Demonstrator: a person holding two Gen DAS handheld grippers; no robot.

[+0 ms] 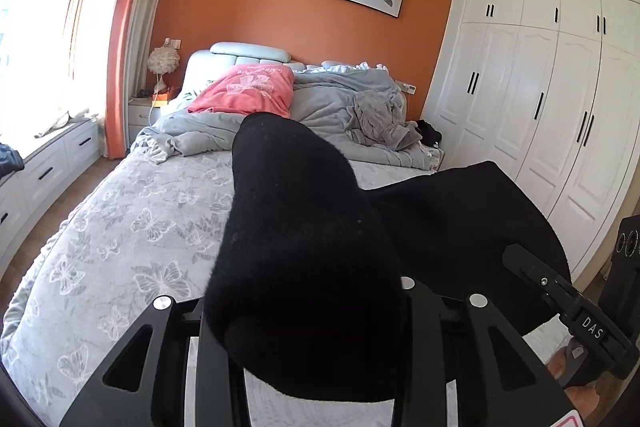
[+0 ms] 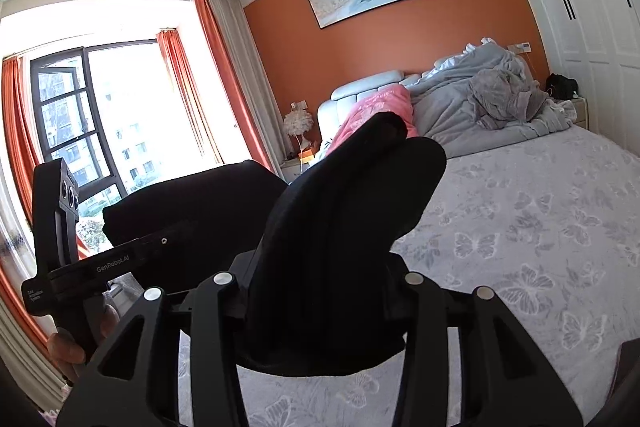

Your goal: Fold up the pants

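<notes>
The black pants (image 1: 304, 211) hang in the air above the bed (image 1: 132, 227), held up between both grippers. My left gripper (image 1: 308, 267) is shut on one bunch of the fabric, which drapes over and hides its fingers. The cloth runs right to my right gripper (image 1: 516, 255), held by a hand at the frame's lower right. In the right wrist view, my right gripper (image 2: 340, 247) is shut on another thick fold of the pants (image 2: 344, 207), its fingertips covered. The left gripper (image 2: 160, 241) shows at the left, clamped on the cloth.
The butterfly-print sheet (image 2: 520, 227) lies below. A crumpled grey duvet (image 1: 344, 99) and a pink pillow (image 1: 248, 91) are heaped at the headboard. White wardrobe doors (image 1: 540, 107) line the right side. A nightstand with a lamp (image 1: 162, 67) and window drawers (image 1: 44, 171) stand on the left.
</notes>
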